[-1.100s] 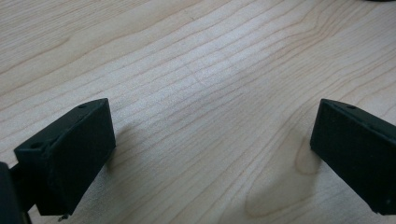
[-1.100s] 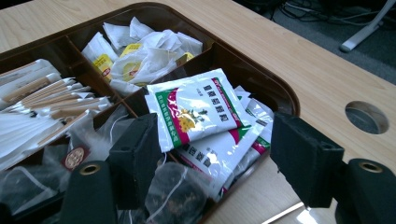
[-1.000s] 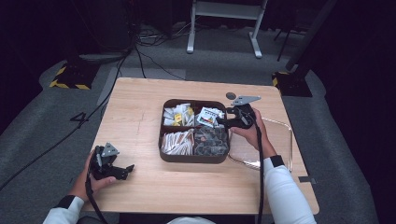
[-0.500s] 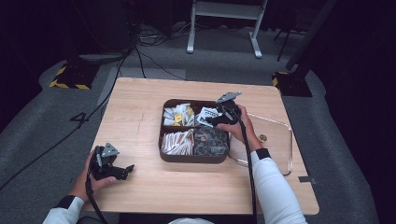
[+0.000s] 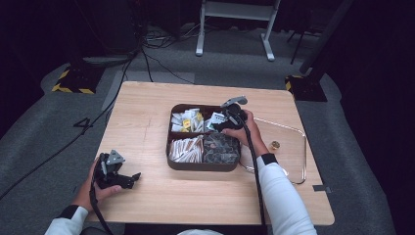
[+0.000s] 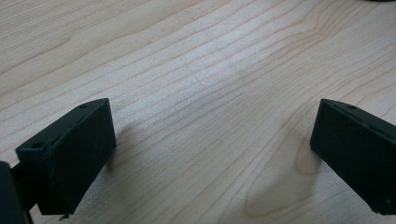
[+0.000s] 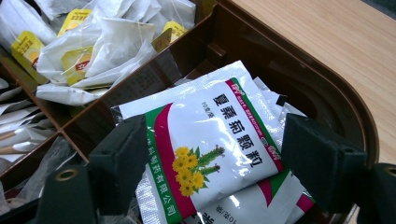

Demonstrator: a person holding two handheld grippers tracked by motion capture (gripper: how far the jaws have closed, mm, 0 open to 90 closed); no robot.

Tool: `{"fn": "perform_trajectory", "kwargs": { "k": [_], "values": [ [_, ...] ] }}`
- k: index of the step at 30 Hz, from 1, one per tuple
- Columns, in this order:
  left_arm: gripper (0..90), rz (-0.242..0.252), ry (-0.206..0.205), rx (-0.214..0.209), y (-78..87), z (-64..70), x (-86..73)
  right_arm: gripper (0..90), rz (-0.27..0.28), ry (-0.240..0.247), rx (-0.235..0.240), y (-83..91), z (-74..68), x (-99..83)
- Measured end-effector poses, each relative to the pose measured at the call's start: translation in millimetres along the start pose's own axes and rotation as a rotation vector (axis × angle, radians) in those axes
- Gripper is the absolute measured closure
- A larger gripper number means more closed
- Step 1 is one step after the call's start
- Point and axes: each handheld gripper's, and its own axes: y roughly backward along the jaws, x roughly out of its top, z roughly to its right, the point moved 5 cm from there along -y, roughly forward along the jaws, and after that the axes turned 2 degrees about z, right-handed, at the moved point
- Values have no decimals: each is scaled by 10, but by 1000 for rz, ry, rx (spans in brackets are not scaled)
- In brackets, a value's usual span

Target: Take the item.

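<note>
Since a second earlier, my right gripper [image 7: 205,154] had reached over the granule sachet [image 7: 205,135]. Jaws stood wide; nothing was gripped yet.

right black two-jaw gripper [image 5: 219,122]: moved left from the right rim of the dark brown four-compartment tray [image 5: 203,166] to over its far-right compartment | jaws now spread either side of the white sachet with green and magenta bands and yellow flowers [image 7: 205,144] | forearm stretched farther across table
</note>
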Motion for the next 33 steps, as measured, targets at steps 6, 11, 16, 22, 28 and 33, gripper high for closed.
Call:
{"fn": "perform_trajectory", "kwargs": {
  "k": [6, 11, 16, 22, 28, 33],
  "values": [
    [5, -1, -1, 0, 1, 0, 0, 249, 23, -19, 23, 71, -2, -5],
    [5, 0, 1, 1, 0, 1, 0, 269, 1, -15, 32, 92, -6, -57],
    [5, 1, 1, 1, 0, 1, 0, 303, -3, -39, 49, 99, -4, -75],
    [5, 1, 1, 1, 0, 1, 0, 302, 1, -60, 87, 61, -45, -46],
    [5, 1, 1, 1, 0, 1, 0, 338, 65, -67, 171, 61, -175, 88],
    [5, 0, 0, 1, 1, 0, 0, 368, 43, -45, 141, 14, -209, 117]
  ]
}}
